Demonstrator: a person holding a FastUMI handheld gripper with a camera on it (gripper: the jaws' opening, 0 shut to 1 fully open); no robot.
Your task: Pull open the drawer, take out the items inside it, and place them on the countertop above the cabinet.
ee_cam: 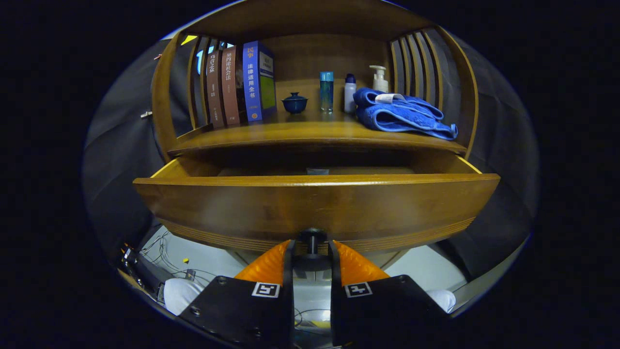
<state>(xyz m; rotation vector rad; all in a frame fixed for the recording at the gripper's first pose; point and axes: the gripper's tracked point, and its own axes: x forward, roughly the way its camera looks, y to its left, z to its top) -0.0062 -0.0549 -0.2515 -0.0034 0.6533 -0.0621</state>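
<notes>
drawer [315, 203] pulled out below countertop [310, 133] | gripper [312, 252] fingers closed around dark knob [312, 238] on drawer front | small item [317, 171] glimpsed inside, far side

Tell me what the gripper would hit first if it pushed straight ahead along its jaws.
The gripper already has its jaws closed around the drawer knob, so pushing on would drive straight into the drawer front right behind it. Whether both jaws actually press the knob is hard to judge.
</notes>
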